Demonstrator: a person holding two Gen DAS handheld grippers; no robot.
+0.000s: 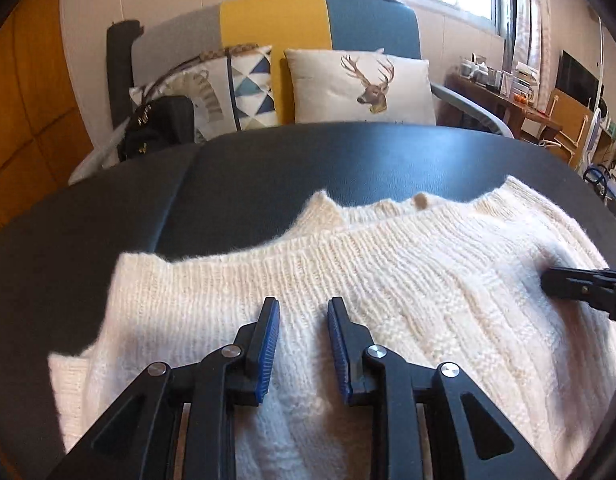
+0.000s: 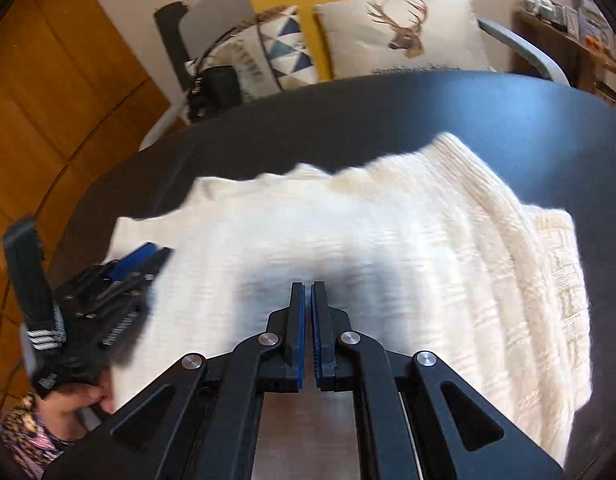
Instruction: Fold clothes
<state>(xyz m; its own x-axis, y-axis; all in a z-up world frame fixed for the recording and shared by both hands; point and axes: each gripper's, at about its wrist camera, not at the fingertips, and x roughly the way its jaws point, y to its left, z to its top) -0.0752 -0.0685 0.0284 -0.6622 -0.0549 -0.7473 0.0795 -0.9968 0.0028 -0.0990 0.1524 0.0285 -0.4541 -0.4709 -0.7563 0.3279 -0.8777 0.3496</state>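
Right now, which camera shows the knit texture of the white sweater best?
The left wrist view: the white sweater is sharp there, ribbing and edges clear. The right wrist view shows more of its outline on the dark table, but motion blur smears the knit.

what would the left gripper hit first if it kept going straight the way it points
Most likely the cream knit sweater spread on the dark table. The left gripper, jaws apart and empty, angles down over the knit; how far above it hovers is unclear.
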